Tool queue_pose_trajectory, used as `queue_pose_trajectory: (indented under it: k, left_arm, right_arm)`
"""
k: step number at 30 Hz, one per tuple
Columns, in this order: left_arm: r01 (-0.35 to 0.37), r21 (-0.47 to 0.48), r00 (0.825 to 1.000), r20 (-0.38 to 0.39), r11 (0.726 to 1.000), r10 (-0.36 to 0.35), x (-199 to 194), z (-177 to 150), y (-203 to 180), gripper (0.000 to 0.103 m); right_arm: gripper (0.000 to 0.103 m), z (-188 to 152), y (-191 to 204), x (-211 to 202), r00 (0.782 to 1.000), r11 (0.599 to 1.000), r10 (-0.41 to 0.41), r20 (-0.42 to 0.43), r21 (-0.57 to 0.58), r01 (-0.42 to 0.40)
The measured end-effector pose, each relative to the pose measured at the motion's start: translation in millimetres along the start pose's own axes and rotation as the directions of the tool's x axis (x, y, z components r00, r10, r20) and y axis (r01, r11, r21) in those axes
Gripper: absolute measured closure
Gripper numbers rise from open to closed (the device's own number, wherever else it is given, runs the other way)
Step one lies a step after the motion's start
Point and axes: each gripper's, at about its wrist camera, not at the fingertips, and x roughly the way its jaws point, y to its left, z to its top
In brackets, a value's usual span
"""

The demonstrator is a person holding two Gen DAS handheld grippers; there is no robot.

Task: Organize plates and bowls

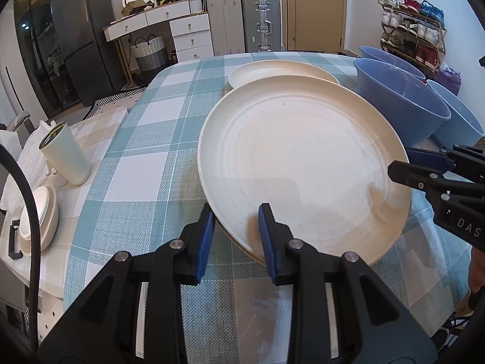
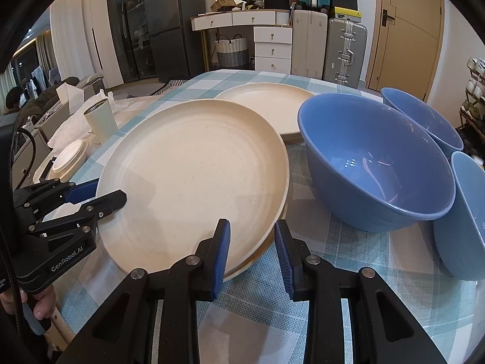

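Straddling the near rim of the big cream plate (image 1: 303,166), left gripper (image 1: 238,236) has fingers spread, one each side of the edge, not clamped. Right gripper (image 2: 253,251) same at plate's 5 o'clock, fingers spread w/ rim between. Plate sits on another on the checked tablecloth (image 1: 145,163). Second plate (image 1: 282,71) at 12; blue bowls (image 2: 376,160) at 2–3 o'clock.

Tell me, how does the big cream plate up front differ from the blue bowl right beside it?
The cream plate is wide, shallow and nearly flat; the blue bowl is deep with steep walls. The plate sits on another plate beneath it, with both grippers' fingers straddling its rim; the bowl stands directly on the checked tablecloth, untouched. Both are round, plain-coloured, empty and right side up.
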Motion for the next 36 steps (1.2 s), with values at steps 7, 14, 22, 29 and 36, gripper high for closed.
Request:
queue_pose_trajectory:
  k: [7,14,22,29,36]
  left_arm:
    - [-0.001,0.002,1.0,-0.001,1.0,0.001,0,-1,0,0.078]
    - [0.006,-0.005,1.0,-0.001,1.0,-0.006,1,-1,2,0.077]
    - [0.007,0.008,1.0,-0.003,1.0,-0.007,1,-3,1,0.07]
    - [0.029,-0.011,0.999,-0.019,1.0,-0.029,4,-3,6,0.067]
    - [0.039,-0.057,0.999,0.009,0.998,-0.038,-5,0,16,0.031]
  right_arm:
    - [0.072,2,1,3,1.0,1.0,-0.002,-0.004,-0.003,0.002]
    - [0.072,0,2,4,1.0,1.0,-0.006,-0.011,-0.004,0.006]
    - [0.072,-2,1,4,1.0,1.0,0.012,-0.006,-0.009,-0.013]
    - [0.072,-1,8,6,1.0,0.999,0.011,-0.006,-0.038,-0.011]
    - [0.051,-1,2,-3,0.999,0.999,0.022,0.024,-0.024,-0.021]
